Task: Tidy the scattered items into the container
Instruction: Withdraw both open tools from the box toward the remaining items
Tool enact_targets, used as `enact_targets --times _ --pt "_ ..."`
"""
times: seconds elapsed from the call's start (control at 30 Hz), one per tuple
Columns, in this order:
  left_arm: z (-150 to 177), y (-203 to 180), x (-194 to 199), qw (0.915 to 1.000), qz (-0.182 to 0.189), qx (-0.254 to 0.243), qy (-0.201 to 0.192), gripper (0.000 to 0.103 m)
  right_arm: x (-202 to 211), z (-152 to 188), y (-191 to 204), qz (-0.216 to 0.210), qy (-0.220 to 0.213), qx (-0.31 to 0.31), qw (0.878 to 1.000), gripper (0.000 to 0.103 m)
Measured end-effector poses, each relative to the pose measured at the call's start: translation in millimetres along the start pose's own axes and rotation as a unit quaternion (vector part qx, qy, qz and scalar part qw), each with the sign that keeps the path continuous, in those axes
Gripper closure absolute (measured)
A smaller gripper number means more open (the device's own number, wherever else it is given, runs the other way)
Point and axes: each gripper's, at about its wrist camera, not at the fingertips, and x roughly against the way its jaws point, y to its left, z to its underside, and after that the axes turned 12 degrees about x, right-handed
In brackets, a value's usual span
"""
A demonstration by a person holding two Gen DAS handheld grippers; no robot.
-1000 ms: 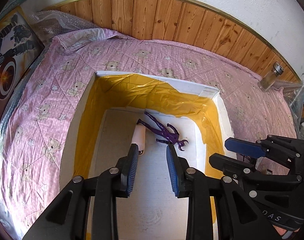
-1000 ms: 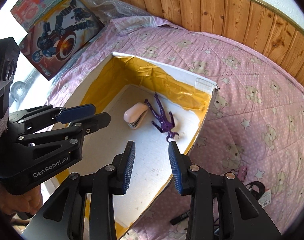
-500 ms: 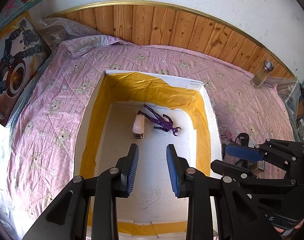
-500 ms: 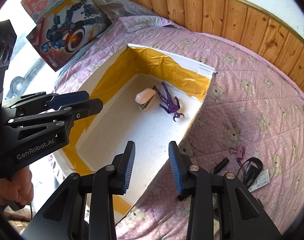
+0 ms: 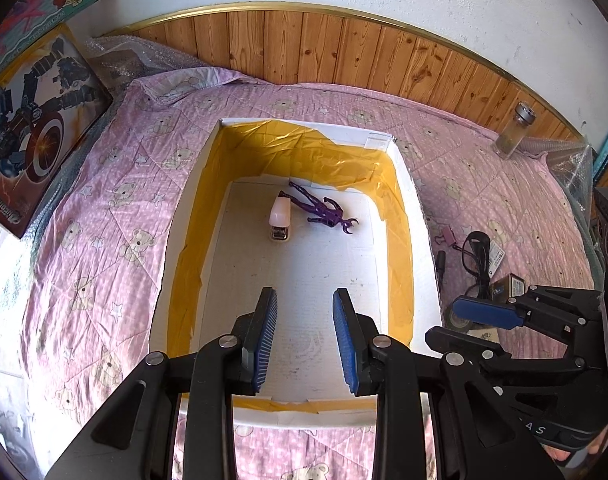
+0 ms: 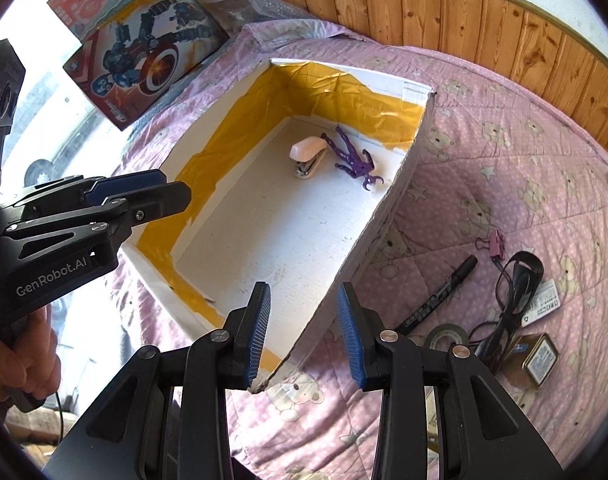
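Both grippers have pulled back and up from the box (image 5: 401,184) since a second ago; left gripper (image 5: 305,336) and right gripper (image 6: 304,330) hang empty, jaws apart. Stapler (image 5: 280,218) and purple figure (image 5: 323,212) lie at the box's far end. Risk: the right gripper sits above the box's right wall, so a careless descent could clip it. Only the right view shows the marker (image 6: 443,292), tape roll (image 6: 447,336) and tin (image 6: 537,360) clearly, on the quilt (image 6: 503,184) right of the box.

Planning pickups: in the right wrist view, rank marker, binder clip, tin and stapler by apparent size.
1. marker, longest
2. tin and stapler: look alike, and the stapler lies farther away, so unranked
3. binder clip, smallest
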Motion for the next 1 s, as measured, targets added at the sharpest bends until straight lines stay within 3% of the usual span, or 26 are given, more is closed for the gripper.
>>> enact_targets --times 1.0 --pt "93 -24 51 0.9986 0.007 -0.051 -0.016 0.065 62 82 44 0.03 -0.063 0.026 0.997 0.061"
